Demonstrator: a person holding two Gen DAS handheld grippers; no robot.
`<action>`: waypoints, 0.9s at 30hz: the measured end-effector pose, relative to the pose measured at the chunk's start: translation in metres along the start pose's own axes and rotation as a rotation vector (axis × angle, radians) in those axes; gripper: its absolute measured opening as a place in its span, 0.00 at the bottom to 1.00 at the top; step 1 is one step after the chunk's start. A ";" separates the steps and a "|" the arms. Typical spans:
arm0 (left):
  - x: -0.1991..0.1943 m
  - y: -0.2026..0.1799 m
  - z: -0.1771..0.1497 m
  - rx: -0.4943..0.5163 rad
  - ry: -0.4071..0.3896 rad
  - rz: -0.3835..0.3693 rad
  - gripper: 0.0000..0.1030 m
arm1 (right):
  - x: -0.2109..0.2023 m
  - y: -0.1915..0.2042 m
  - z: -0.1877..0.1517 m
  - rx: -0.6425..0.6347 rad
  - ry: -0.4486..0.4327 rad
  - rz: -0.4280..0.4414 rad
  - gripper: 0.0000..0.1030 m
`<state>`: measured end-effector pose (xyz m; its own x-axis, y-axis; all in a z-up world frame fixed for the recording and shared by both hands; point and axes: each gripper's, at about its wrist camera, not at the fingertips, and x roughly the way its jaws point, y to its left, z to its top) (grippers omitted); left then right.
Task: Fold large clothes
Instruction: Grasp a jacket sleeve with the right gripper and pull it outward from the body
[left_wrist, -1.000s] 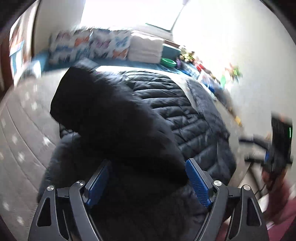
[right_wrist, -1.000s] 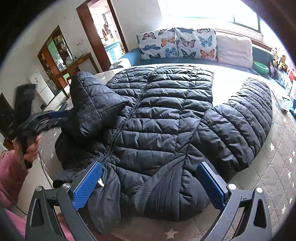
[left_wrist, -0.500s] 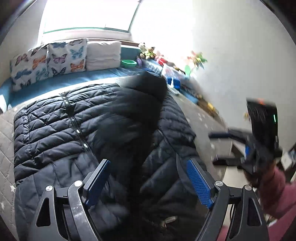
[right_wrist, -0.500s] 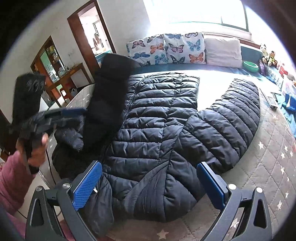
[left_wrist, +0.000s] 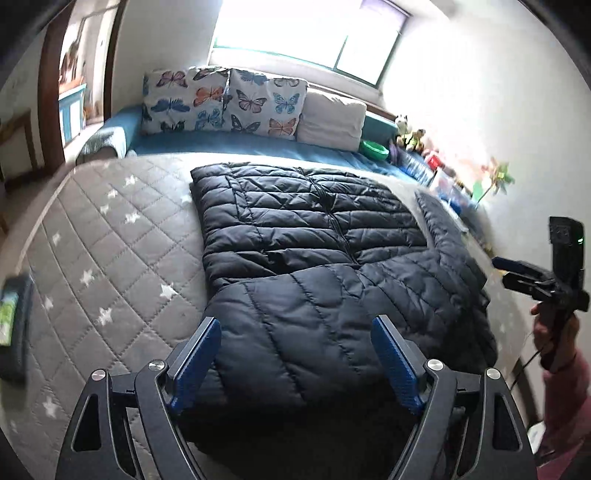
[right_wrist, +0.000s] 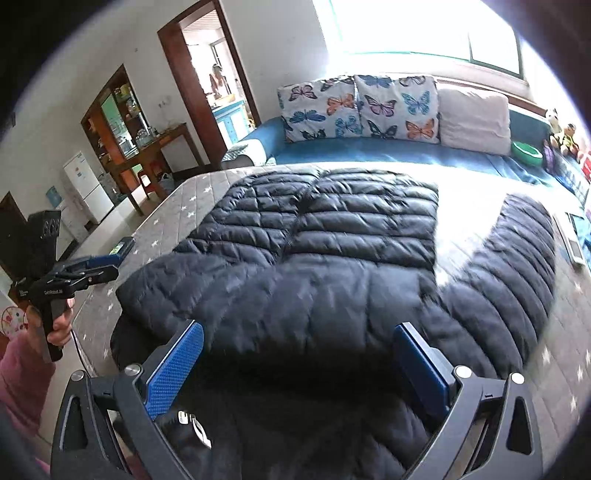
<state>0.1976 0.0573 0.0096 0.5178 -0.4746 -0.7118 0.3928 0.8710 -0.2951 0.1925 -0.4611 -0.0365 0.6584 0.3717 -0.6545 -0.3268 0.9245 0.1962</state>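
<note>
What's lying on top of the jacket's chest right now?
One sleeve is folded across the black puffer jacket, covering its upper chest and zipper top. The other sleeve lies spread on the mattress.

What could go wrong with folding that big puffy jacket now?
1. The puffy jacket looks springy, and the left sleeve folded across its chest lies loose, so it might slide back open.
2. The right sleeve is spread out toward the remote lying on the bed; swinging the sleeve over might drag or flick it.
3. Both the left gripper and the right gripper are open and holding nothing, so nothing pins the fold.
</note>
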 end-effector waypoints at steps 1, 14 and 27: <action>0.001 0.006 -0.002 -0.003 -0.001 -0.016 0.72 | 0.006 0.002 0.004 -0.007 0.003 0.006 1.00; 0.062 0.038 -0.044 -0.045 0.122 0.021 0.48 | 0.103 -0.019 -0.040 0.006 0.260 -0.031 1.00; 0.025 -0.041 0.009 0.082 0.061 0.047 0.56 | 0.084 -0.020 -0.043 -0.032 0.284 -0.031 1.00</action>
<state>0.2013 0.0084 0.0099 0.4911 -0.4226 -0.7617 0.4309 0.8778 -0.2091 0.2254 -0.4523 -0.1266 0.4533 0.3000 -0.8393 -0.3332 0.9304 0.1526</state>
